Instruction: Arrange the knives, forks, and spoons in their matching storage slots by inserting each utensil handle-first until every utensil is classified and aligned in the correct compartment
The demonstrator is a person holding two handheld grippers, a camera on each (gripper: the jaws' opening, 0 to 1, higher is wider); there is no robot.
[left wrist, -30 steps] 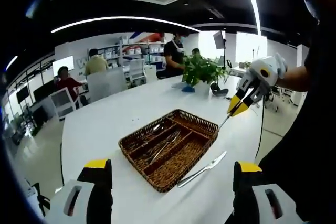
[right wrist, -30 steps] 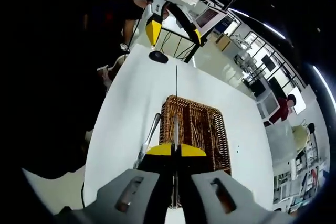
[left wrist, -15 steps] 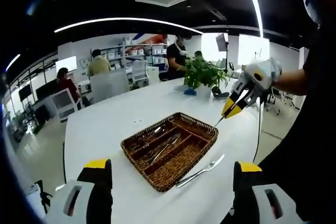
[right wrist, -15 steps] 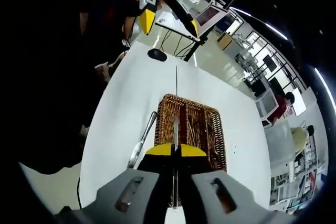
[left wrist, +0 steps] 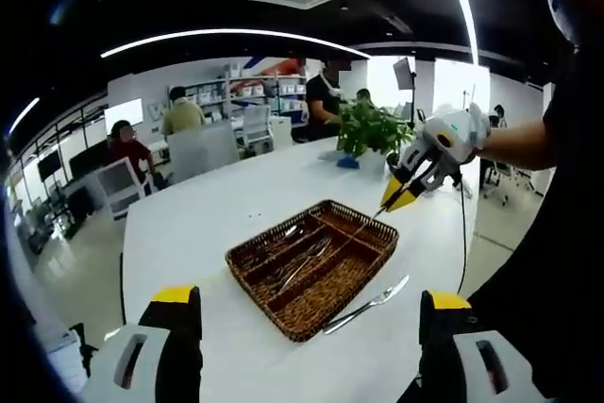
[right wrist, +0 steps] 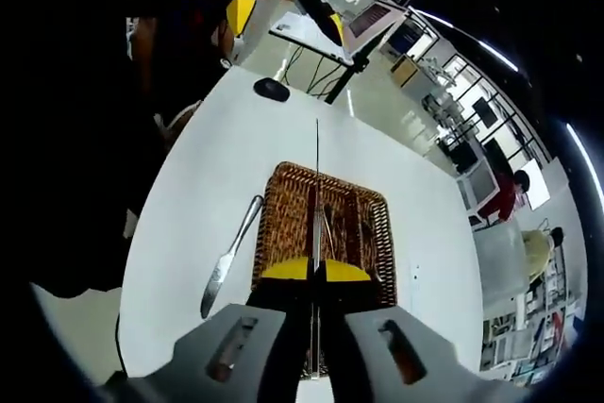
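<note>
Our right gripper [right wrist: 314, 271] has moved over the brown wicker tray [left wrist: 363, 264], jaws clamped on a thin steel utensil [right wrist: 317, 197]. Left gripper [left wrist: 311, 309] jaws stand wide, empty. A silver knife [left wrist: 368, 304] lies on the white bench [left wrist: 208, 219], beside the tray.

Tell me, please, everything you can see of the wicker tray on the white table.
The wicker tray is a shallow rectangular basket of brown woven cane, split lengthwise by woven dividers into long compartments. It lies flat on the white table. Several metal utensils lie inside along the slots; their kinds are too small to tell. A table knife lies on the table beside one long wall, apart from it. The right gripper hangs over the tray's far end, shut on a thin utensil angled down towards it.
</note>
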